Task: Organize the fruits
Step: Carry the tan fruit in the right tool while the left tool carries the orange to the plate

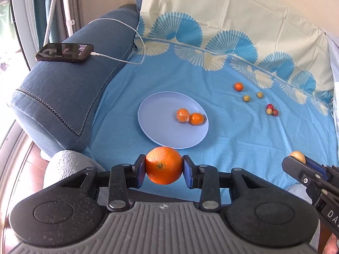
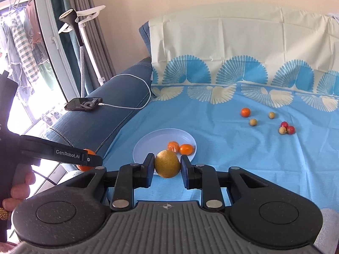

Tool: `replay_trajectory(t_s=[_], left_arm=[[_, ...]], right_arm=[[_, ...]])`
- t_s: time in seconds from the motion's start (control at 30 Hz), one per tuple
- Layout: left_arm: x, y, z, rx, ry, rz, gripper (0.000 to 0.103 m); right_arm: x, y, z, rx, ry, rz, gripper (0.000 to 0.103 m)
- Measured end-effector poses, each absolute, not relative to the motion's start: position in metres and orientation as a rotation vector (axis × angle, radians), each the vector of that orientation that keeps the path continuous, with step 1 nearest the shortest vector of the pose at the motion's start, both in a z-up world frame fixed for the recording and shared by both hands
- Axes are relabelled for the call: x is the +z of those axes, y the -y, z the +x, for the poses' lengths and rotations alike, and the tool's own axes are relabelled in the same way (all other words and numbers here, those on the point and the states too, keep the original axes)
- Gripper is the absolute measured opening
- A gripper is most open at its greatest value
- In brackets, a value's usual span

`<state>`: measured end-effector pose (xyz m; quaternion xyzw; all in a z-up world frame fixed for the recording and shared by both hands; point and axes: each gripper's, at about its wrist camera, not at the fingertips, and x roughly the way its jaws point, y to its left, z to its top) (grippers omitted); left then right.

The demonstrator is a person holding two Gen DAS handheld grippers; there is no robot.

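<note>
While the left gripper (image 1: 163,165) clamps an orange (image 1: 163,165), the right gripper (image 2: 167,166) pinches a yellow-green fruit (image 2: 167,166). At 12 o'clock, 2 small oranges (image 1: 190,117) sit on the plate (image 1: 156,116).

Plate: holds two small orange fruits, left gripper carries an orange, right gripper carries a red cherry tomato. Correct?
Not quite. The right gripper is shut on a yellow-green pear-like fruit, not a red one; the right wrist view shows it. The rest holds: two small orange fruits on the plate, the left gripper on an orange.

Two tangerines (image 1: 190,116) on plate (image 1: 156,114)
</note>
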<state>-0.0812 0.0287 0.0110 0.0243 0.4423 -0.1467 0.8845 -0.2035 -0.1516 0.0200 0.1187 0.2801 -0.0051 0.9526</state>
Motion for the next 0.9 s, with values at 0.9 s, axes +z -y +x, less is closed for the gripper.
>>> replay_trajectory(t_s=[0.9], left_arm=[[0.011,-0.041,-0.079,-0.314,-0.925,0.007,0.040]], right_arm=[[0.023,0.141,-0.202,-0.013,-0.570,0.183,0.027]])
